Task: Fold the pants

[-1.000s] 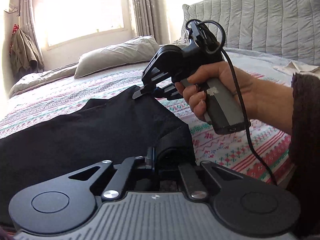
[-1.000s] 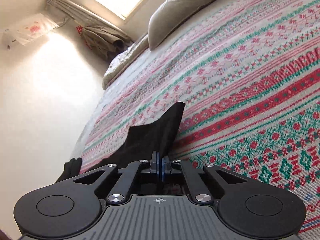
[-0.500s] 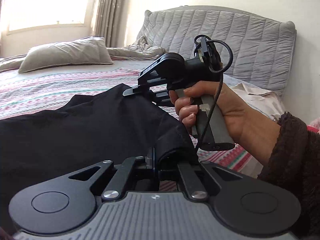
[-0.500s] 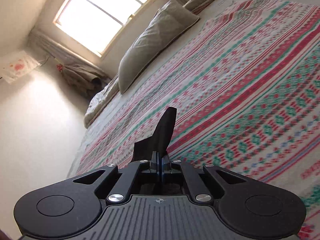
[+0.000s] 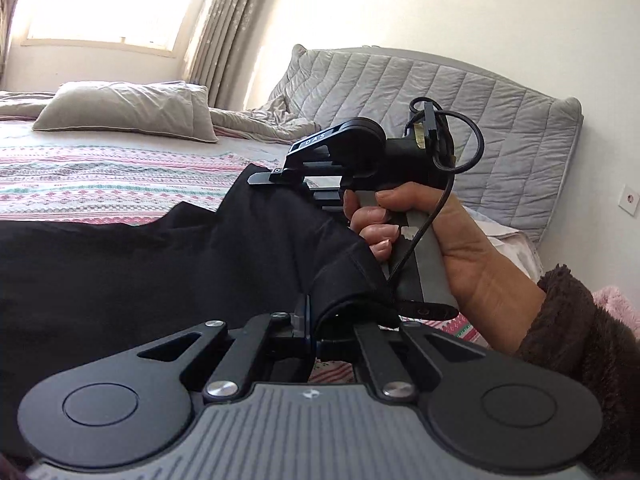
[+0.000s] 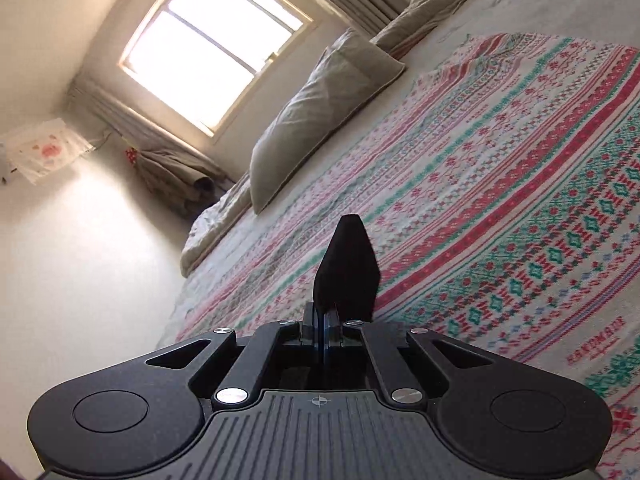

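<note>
The black pants (image 5: 160, 272) hang spread between both grippers above the patterned bedspread (image 5: 100, 180). My left gripper (image 5: 310, 320) is shut on a folded edge of the pants near the view's bottom centre. My right gripper (image 5: 260, 178), seen in the left wrist view held in a hand, is shut on the pants' far corner. In the right wrist view my right gripper (image 6: 322, 320) pinches a black corner of the pants (image 6: 346, 264) that sticks up above the bedspread (image 6: 500, 200).
A grey pillow (image 5: 128, 110) lies by the window (image 6: 212, 44). A quilted grey headboard (image 5: 440, 120) stands at the back right, with rumpled bedding (image 5: 260, 122) below it. Clothes (image 6: 176, 172) hang in the corner.
Both grippers have lifted and swung with the pants. The left wrist view has turned toward the headboard. In the right wrist view less of the pants shows.
</note>
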`<state>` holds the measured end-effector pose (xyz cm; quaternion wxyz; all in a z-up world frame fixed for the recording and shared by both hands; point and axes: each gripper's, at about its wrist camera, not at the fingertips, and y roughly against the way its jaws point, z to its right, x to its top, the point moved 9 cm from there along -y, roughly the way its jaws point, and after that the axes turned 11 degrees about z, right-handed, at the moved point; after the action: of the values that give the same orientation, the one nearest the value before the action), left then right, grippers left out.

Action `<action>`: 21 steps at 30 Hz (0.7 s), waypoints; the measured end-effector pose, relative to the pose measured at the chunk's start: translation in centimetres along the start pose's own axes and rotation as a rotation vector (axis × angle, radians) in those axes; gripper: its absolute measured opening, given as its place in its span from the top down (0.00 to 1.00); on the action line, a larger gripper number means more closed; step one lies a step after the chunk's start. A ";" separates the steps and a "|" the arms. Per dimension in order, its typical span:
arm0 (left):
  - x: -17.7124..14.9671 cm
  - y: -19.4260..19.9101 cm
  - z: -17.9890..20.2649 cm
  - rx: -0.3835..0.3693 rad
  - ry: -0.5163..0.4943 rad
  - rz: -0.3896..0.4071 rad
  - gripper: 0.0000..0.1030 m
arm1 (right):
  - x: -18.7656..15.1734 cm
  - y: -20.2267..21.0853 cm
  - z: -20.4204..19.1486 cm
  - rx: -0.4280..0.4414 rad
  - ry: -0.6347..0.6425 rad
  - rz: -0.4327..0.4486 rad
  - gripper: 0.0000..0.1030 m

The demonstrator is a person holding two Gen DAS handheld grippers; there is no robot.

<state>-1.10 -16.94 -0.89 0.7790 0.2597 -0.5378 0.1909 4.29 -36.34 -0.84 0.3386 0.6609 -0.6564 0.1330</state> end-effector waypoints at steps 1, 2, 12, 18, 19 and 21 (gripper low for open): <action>0.3 0.5 -0.6 0.007 0.010 0.011 0.83 | -0.2 -0.5 -0.7 0.017 0.001 -0.003 0.97; 0.6 1.0 -1.4 0.019 0.019 0.022 0.83 | -0.5 -1.0 -1.5 0.031 0.004 -0.007 0.97; -1.3 6.1 -10.3 0.184 0.131 -0.019 0.83 | -7.4 -7.6 -9.3 0.142 0.112 -0.143 0.97; -2.8 7.5 -12.4 0.225 0.164 -0.094 0.81 | -12.2 -10.2 -11.7 0.149 0.174 -0.229 0.97; -3.1 7.7 -12.6 0.227 0.162 -0.105 0.81 | -12.8 -10.5 -12.0 0.145 0.185 -0.239 0.97; -3.5 8.1 -12.9 0.226 0.155 -0.128 0.76 | -13.7 -11.0 -12.1 0.137 0.203 -0.256 0.96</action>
<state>2.52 -2.74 -6.28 0.7946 0.3640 -0.4336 0.2196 16.63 -19.16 -3.42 0.3713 0.7437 -0.5190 0.1992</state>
